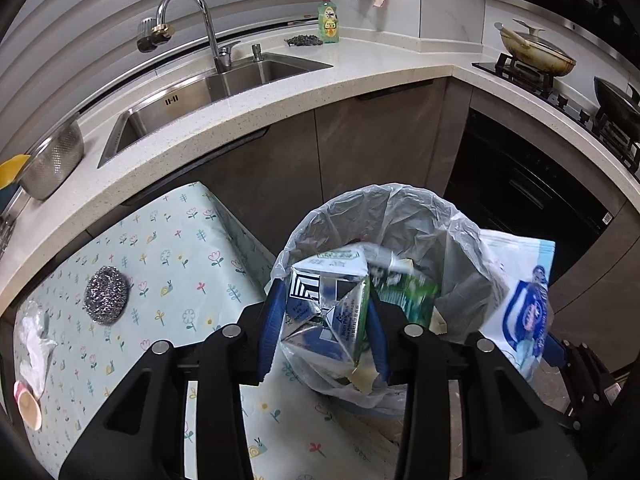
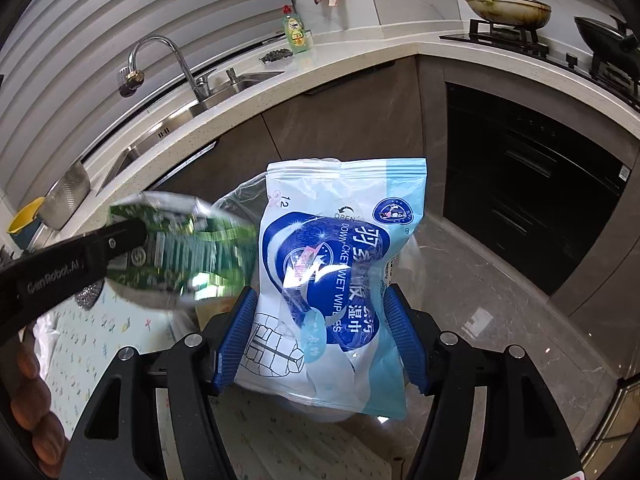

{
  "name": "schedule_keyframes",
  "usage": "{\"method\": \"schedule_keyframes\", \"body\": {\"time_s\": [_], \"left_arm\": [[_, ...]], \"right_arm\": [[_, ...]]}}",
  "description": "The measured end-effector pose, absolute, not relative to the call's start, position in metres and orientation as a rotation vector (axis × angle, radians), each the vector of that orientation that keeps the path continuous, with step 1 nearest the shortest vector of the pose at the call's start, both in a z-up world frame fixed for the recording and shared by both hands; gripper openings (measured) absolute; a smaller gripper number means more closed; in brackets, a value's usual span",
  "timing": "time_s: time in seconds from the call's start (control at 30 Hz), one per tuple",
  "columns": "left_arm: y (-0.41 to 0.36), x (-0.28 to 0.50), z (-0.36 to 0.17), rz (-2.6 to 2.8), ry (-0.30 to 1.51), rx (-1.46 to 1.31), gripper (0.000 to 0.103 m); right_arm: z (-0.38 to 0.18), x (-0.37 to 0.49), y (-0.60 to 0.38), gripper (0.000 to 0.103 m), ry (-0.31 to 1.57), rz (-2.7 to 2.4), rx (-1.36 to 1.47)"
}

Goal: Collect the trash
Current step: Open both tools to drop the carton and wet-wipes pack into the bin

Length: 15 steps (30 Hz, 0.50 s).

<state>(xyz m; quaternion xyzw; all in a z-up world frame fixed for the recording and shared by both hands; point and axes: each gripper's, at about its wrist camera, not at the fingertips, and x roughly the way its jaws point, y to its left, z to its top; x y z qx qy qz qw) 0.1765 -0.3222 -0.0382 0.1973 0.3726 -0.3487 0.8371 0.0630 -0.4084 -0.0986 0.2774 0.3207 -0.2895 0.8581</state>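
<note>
My left gripper (image 1: 322,320) is shut on a crushed green and silver drink carton (image 1: 332,312) and holds it over the bin (image 1: 384,216) lined with a clear plastic bag. The carton also shows blurred in the right wrist view (image 2: 176,252). My right gripper (image 2: 320,332) is shut on a blue and white wet wipes pack (image 2: 340,272), held upright just right of the bin; the pack also shows in the left wrist view (image 1: 520,300). On the flowered table (image 1: 160,264) lie a steel scourer (image 1: 106,294), crumpled plastic (image 1: 36,340) and a small paper cup (image 1: 28,408).
The kitchen counter (image 1: 360,76) curves behind, with a sink (image 1: 200,96), a dish soap bottle (image 1: 328,20) and a metal colander (image 1: 52,164). A stove with pans (image 1: 536,52) and a dark oven (image 1: 528,184) stand at the right.
</note>
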Motion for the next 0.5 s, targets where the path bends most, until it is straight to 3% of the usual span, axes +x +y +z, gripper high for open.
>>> {"method": "schedule_keyframes", "body": {"time_s": [0.13,0.5], "left_arm": [[-0.32,0.181,-0.038,-0.724,0.766,0.411,0.051],[-0.302,0.184,-0.027,-0.715,0.752,0.368,0.052]], "right_arm": [[-0.101,0.074,-0.416,0.068,0.67,-0.603,0.625],[-0.088,0.074,-0.407,0.071,0.653,-0.622,0.594]]}}
